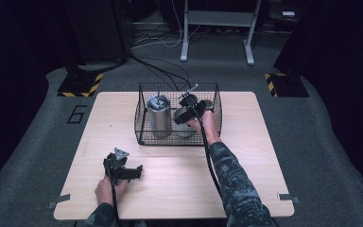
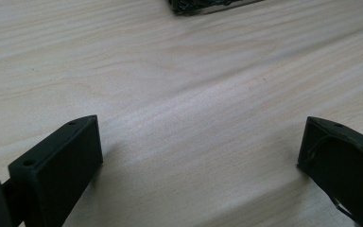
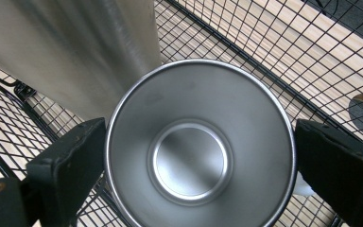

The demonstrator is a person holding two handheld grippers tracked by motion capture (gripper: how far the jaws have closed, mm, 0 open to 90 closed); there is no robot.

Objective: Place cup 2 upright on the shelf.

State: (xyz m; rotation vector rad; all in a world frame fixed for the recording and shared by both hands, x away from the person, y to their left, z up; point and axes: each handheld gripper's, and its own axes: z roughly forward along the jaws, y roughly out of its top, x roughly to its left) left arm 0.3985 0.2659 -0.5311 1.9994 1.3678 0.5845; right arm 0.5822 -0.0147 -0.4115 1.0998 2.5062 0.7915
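Steel is showing between the jaws of the right gripper (image 3: 199, 156): they are sitting against both sides of the open cup (image 3: 198, 142), touching its rim, inside the wire basket (image 1: 144, 118) near the table's (image 1: 246, 189) far edge. A taller steel canister (image 1: 159, 115) is standing just beside the cup, toward the basket's left wall. Pale wood is lying bare under the left gripper (image 2: 201, 156), which is resting near the front left corner with its jaws spread wide around nothing. Grey carpet (image 1: 321, 142) is surrounding the table; the front half is lying open.
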